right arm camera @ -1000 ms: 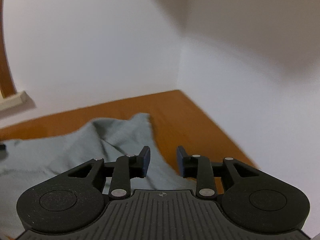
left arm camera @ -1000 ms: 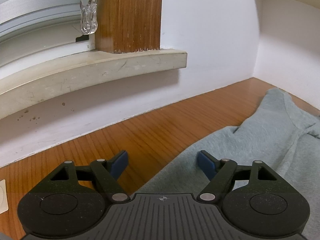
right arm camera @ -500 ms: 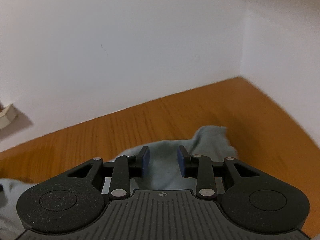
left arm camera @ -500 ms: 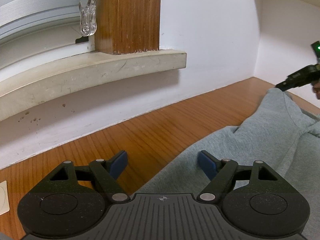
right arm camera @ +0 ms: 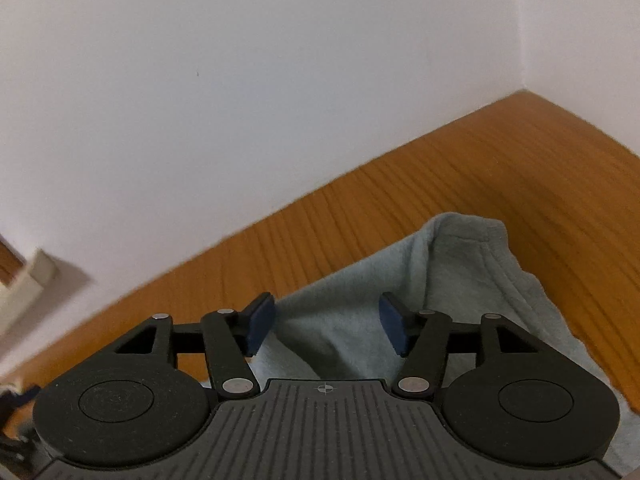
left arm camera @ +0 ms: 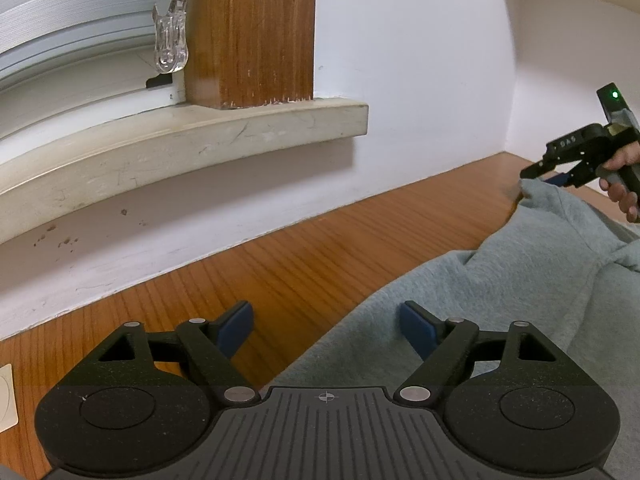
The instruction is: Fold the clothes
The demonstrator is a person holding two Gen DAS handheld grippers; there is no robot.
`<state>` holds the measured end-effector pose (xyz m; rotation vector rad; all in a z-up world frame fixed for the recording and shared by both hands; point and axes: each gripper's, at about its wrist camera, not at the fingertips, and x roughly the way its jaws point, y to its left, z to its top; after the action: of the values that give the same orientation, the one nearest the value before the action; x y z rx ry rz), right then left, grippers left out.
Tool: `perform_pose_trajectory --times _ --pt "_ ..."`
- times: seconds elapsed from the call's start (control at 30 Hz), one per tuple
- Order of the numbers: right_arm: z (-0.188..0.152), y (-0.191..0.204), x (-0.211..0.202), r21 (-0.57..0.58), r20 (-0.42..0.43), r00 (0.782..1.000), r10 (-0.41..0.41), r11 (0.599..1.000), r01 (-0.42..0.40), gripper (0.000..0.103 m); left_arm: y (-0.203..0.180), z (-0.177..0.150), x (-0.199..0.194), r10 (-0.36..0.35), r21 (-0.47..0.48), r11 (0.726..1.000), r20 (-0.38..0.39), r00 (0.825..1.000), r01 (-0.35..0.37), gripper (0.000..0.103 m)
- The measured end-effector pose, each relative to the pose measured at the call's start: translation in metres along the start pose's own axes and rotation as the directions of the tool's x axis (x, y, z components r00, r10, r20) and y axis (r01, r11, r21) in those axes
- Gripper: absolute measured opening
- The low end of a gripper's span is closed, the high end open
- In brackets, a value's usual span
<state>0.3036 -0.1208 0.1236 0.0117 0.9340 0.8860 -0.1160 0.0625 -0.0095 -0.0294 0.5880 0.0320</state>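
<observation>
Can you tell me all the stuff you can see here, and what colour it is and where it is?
sweatshirt: one, pale grey-green, spread rumpled on the table, right side
table: one, brown wood, running up to the walls
walls: two, white, meeting in a corner behind the table
window ledge: one, cream, scuffed, sticking out from the wall on the left
wooden post: one, brown, standing on the ledge
blind: one, white, left of the post
clip: one, clear plastic, hanging beside the post
left gripper: one, black with blue pads, open over the sweatshirt's edge
right gripper: one, black with blue pads, jaws opening, cloth between them but not pinched
hand: one, holding the right gripper's handle
</observation>
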Motion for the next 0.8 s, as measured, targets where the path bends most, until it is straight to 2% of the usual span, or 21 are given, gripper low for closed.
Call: perform_pose_trajectory --times 0.17,0.23,0.3,0.33,0.37,0.47,0.57,0.63,0.73,0.8 --pt "0.001 0.007 0.01 -0.025 -0.007 1.0 0.003 1.0 -0.004 0.065 0.0 0.0 0.001 -0.001 0.002 1.0 -0.001 1.0 0.001 0.084" --pt "-0.001 0.011 0.014 -0.051 -0.037 0.999 -0.001 0.999 -0.001 0.065 0.0 0.0 0.001 -0.001 0.004 1.0 -0.001 1.0 0.001 0.084" --pt "-0.002 0.017 0.021 -0.094 -0.055 0.998 -0.039 0.995 0.034 0.063 0.0 0.0 0.001 -0.001 0.005 1.0 -0.001 1.0 0.001 0.084" --pt "-0.002 0.018 0.022 -0.102 -0.049 0.998 -0.047 0.994 0.042 0.055 0.0 0.0 0.0 -0.001 0.004 1.0 0.0 1.0 0.001 0.084" --pt "-0.001 0.019 0.023 -0.105 -0.039 0.998 -0.051 0.993 0.046 0.033 0.0 0.0 0.0 0.0 0.003 1.0 0.001 1.0 0.0 0.084" --pt "0.003 0.022 0.022 -0.121 0.009 1.0 -0.027 0.992 0.028 0.011 0.001 0.0 0.0 0.001 0.0 1.0 0.005 1.0 -0.001 0.084" --pt "0.01 0.027 0.008 -0.136 0.132 0.989 0.07 0.989 -0.052 0.001 0.002 0.0 -0.001 0.0 -0.005 1.0 0.008 1.0 0.001 0.085" --pt "0.016 0.03 -0.001 -0.126 0.195 0.976 0.103 0.989 -0.079 0.001 0.001 0.0 -0.001 -0.001 -0.004 1.0 0.006 1.0 0.001 0.085" --pt "0.019 0.029 -0.003 -0.154 0.169 0.984 0.053 0.988 -0.027 0.001 0.001 0.0 -0.001 0.001 -0.002 1.0 0.006 1.0 -0.001 0.085" --pt "0.018 0.024 -0.003 -0.154 0.135 0.991 0.012 0.988 0.01 0.006 0.001 0.0 -0.001 0.002 0.0 1.0 0.005 1.0 -0.002 0.085"
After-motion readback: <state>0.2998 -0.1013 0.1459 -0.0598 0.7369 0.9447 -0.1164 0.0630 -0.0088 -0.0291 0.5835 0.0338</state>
